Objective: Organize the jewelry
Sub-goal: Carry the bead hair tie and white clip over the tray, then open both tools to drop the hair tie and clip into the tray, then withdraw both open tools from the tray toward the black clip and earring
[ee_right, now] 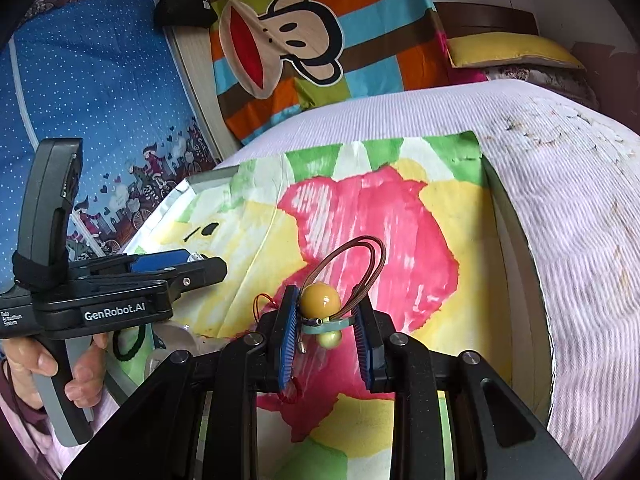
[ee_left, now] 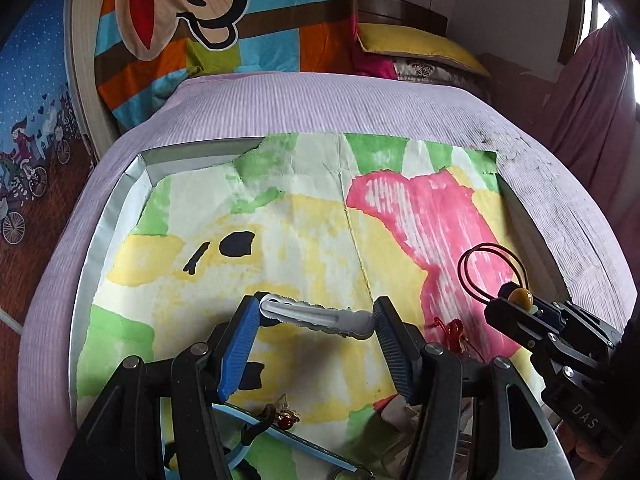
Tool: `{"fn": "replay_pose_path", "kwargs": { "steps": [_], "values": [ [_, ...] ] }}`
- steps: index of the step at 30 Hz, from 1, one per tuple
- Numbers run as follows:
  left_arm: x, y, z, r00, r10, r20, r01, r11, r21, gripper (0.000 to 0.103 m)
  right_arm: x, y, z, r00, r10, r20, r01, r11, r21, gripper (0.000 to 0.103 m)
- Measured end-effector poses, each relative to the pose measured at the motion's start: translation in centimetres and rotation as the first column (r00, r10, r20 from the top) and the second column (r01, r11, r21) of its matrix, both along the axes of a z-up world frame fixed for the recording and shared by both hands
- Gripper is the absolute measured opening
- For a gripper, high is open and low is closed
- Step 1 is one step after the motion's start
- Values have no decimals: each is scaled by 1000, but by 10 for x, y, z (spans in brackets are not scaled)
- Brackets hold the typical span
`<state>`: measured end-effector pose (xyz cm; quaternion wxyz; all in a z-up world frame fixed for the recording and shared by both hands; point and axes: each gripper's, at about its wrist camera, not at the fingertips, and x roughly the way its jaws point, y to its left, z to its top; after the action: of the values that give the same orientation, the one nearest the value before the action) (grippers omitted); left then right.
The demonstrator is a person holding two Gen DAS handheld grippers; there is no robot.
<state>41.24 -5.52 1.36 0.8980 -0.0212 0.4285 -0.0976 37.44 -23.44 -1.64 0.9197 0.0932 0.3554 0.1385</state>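
Note:
A silver metal hair clip (ee_left: pixel 316 316) is held lengthwise between the blue pads of my left gripper (ee_left: pixel 316 322), just above the painted paper (ee_left: pixel 304 232), where it casts a shadow. My right gripper (ee_right: pixel 326 324) is shut on a hair tie with a yellow bead (ee_right: pixel 320 300) and a smaller green bead; its brown elastic loop (ee_right: pixel 352 264) sticks up past the fingertips. The left wrist view shows the same right gripper (ee_left: pixel 516 308) at the right, loop (ee_left: pixel 492 268) pointing left. In the right wrist view the left gripper (ee_right: pixel 200 266) is at the left, held by a hand (ee_right: pixel 40 364).
The paper lies in a shallow silver-rimmed tray (ee_left: pixel 116 208) on a lilac bedspread (ee_left: pixel 320 100). A red cord ornament (ee_left: pixel 448 328) lies beside the left gripper. Red-beaded earrings (ee_left: pixel 286 416) and a blue band (ee_left: pixel 280 436) sit near the front edge, a black hair tie (ee_right: pixel 128 344) nearby.

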Motion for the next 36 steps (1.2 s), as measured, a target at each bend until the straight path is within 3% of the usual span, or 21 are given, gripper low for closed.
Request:
{"fn": "replay_pose_path", "kwargs": {
  "steps": [9,12,15,18,20,23,27,30,36],
  "values": [
    [-6,1,3,1000,-21,23,22,1000,-6,59,2,-4,-10,999,-16,-42,16,1000,11,25],
    [-8,4,4,999,-18,36,19,999,-25,64,0,-6,-9,999,-24,-36,25,1000,10,35],
    [-13,11,7,998,1,59,3,997,-71,64,-5,-8,-6,999,-30,-19,30,1000,1,37],
    [-21,21,13,994,31,103,-17,991,-131,67,-11,-10,0,999,-38,15,38,999,-8,45],
    [-31,27,18,989,51,141,-27,986,-166,76,-19,-12,5,998,-50,49,50,999,-5,51],
    [-46,31,25,977,85,195,-52,985,-167,88,-33,-16,15,991,-82,108,83,997,-8,61],
    [-66,42,30,962,127,240,-82,978,-192,93,-55,-20,30,973,-122,194,127,992,-15,73],
    [-79,45,34,946,146,288,-99,980,-170,100,-72,-21,40,958,-138,251,146,989,-14,87],
    [-116,46,42,910,138,391,-99,988,-117,103,-108,-21,54,925,-139,353,155,988,-16,96]
  ]
}}
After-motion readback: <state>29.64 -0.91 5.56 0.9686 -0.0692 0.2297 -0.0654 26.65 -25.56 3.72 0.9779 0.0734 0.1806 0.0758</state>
